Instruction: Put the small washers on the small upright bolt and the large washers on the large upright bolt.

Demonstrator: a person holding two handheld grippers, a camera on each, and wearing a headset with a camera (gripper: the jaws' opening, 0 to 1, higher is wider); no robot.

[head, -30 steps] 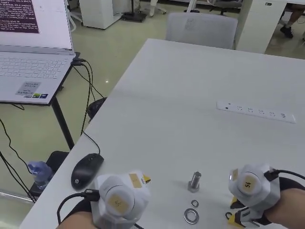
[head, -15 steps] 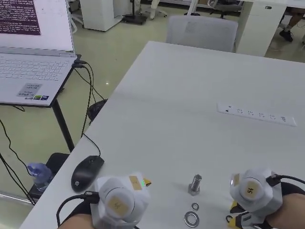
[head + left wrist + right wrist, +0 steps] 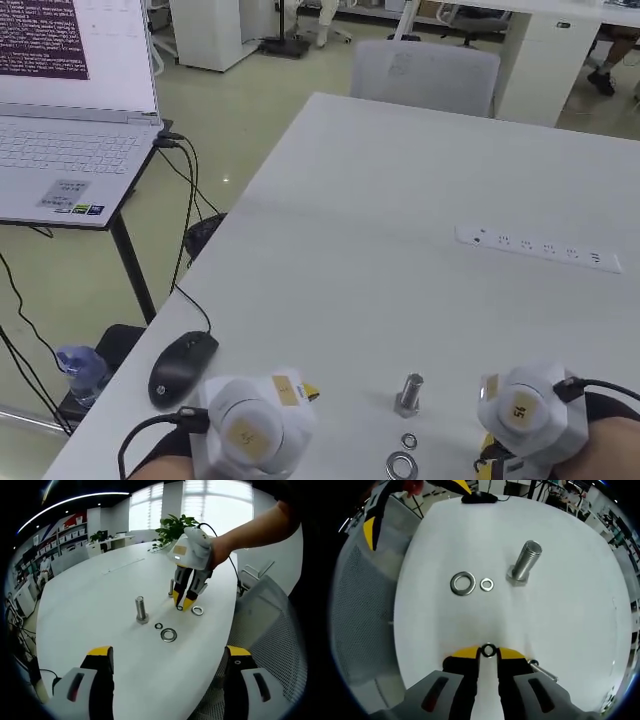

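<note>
Right gripper view shows the right gripper [image 3: 489,652] clenched on a small washer [image 3: 489,650] — a thin steel ring held by its rim between yellow-tipped jaws, over the smooth white table [image 3: 560,620]. At 12 o'clock from it stands the large bolt [image 3: 525,562], with its threaded grey shank up and its hex head flat on the table. At the bolt's 9 o'clock lie a second small washer [image 3: 487,584] and, just beyond it, a broader large washer [image 3: 463,583]; both are flat and shiny, near each other but not touching. Left gripper view has the left gripper [image 3: 168,655] low at the table's edge, released, with its jaws spread wide. Across from it, at 1 o'clock, a person's hand [image 3: 220,547] holds the right gripper pointing steeply down, tips at the tabletop. Another large washer [image 3: 197,610] lies just beside those tips, and a slim small bolt [image 3: 171,587] stands upright behind them. Head view puts both rounded white gripper bodies at 6 o'clock, flanking the large bolt.
</note>
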